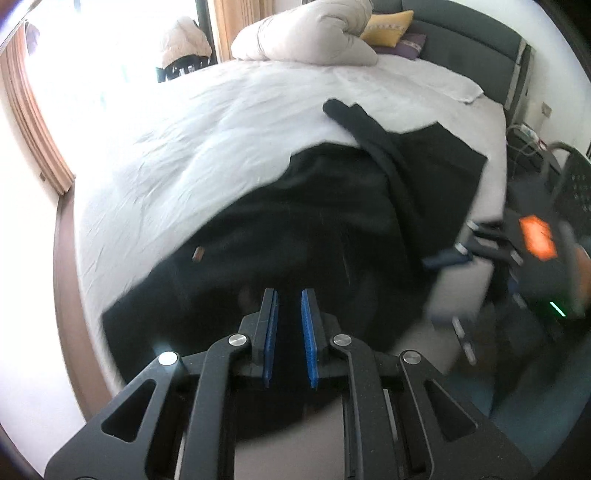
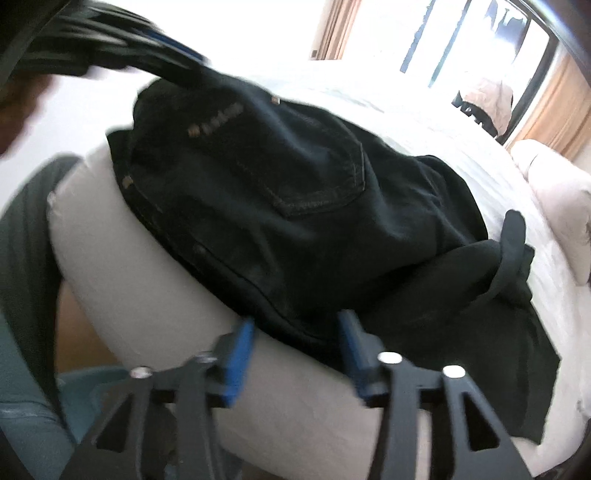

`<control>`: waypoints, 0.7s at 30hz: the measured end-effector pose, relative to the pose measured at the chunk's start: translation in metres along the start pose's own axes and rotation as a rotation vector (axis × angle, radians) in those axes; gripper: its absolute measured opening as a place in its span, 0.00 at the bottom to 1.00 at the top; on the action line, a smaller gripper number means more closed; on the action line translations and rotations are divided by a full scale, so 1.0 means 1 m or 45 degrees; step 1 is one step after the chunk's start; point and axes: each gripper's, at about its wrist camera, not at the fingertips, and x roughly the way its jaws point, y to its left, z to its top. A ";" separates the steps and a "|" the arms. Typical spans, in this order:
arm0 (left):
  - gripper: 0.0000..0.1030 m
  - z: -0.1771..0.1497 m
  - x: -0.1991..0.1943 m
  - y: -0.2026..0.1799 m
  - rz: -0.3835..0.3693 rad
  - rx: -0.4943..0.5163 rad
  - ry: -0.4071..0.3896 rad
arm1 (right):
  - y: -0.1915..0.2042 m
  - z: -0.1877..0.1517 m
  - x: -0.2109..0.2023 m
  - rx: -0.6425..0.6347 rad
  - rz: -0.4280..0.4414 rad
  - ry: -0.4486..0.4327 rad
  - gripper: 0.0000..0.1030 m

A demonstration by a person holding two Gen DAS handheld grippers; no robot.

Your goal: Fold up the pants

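Left gripper (image 1: 290, 306), jaws slightly apart and gripping nothing, hangs over black pants (image 1: 314, 221) bunched at the near edge of a white bed (image 1: 221, 122). Right gripper (image 2: 293, 332), jaws wide and empty, sits at the pants' (image 2: 277, 192) hem. Only the right wrist view shows a back pocket (image 2: 314, 177); only the left shows pillows (image 1: 391, 26). Motion blur perhaps hides further folds.

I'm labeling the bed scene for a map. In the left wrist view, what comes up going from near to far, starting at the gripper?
left gripper → black pants → white bedsheet → bundled duvet → window curtain.
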 end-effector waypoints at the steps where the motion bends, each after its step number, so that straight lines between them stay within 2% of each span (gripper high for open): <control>1: 0.12 0.009 0.011 0.003 0.004 -0.030 0.004 | -0.003 0.001 -0.006 0.017 0.000 -0.023 0.55; 3: 0.12 0.025 0.039 0.010 -0.025 -0.086 0.044 | -0.004 0.003 -0.011 0.034 -0.001 -0.045 0.55; 5: 0.12 0.029 0.072 0.016 0.010 -0.106 0.116 | -0.004 0.003 -0.008 0.047 0.009 -0.044 0.57; 7: 0.12 0.019 0.114 0.020 0.026 -0.134 0.261 | -0.004 0.000 0.003 0.054 0.015 0.009 0.61; 9: 0.12 0.011 0.120 0.020 0.023 -0.156 0.216 | -0.004 -0.007 0.013 0.056 0.025 0.070 0.61; 11: 0.12 0.016 0.113 0.018 0.030 -0.168 0.221 | -0.008 -0.010 0.009 0.085 0.045 0.054 0.61; 14: 0.12 0.038 0.083 0.004 -0.008 -0.133 0.104 | -0.023 -0.006 -0.002 0.174 0.090 0.018 0.61; 16: 0.12 0.052 0.079 -0.004 -0.033 -0.099 0.070 | -0.040 0.001 -0.014 0.261 0.133 -0.040 0.61; 19: 0.12 0.072 0.101 -0.011 -0.058 -0.114 0.075 | -0.075 0.014 -0.033 0.382 0.128 -0.134 0.61; 20: 0.12 0.075 0.114 -0.012 -0.060 -0.126 0.101 | -0.089 0.018 -0.038 0.424 0.112 -0.161 0.61; 21: 0.12 0.074 0.136 -0.013 -0.065 -0.142 0.169 | -0.102 0.022 -0.042 0.462 0.103 -0.177 0.61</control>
